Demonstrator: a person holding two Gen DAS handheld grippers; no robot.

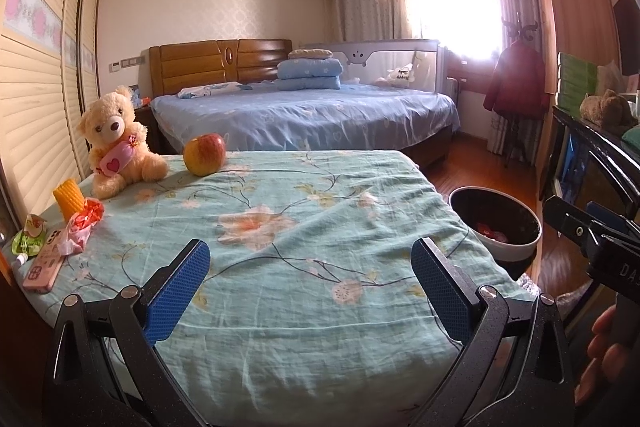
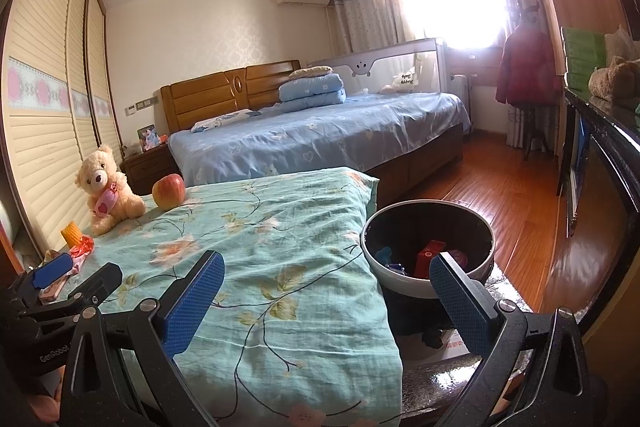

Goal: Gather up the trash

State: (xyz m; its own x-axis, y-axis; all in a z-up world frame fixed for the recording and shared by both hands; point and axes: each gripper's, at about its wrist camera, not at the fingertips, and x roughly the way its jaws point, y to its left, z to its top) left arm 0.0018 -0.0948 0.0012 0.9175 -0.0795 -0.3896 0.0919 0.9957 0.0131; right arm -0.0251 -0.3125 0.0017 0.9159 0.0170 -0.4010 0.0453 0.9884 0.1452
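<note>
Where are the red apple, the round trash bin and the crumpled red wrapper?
Red apple (image 1: 204, 154), left wrist view, middle of its skin.
Round trash bin (image 2: 400, 287), right wrist view, white outer wall.
Crumpled red wrapper (image 1: 86, 217), left wrist view, red centre.

teddy bear (image 1: 116, 141), apple (image 1: 204, 154), pink phone (image 1: 43, 267), blue bed (image 1: 304, 115)

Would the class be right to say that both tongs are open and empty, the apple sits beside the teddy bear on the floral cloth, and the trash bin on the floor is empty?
One point is wrong: the trash bin is not empty. The right wrist view shows red and blue items inside it. The rest holds: left tongs and right tongs are open and empty, and the apple sits beside the teddy bear on the floral cloth.
</note>
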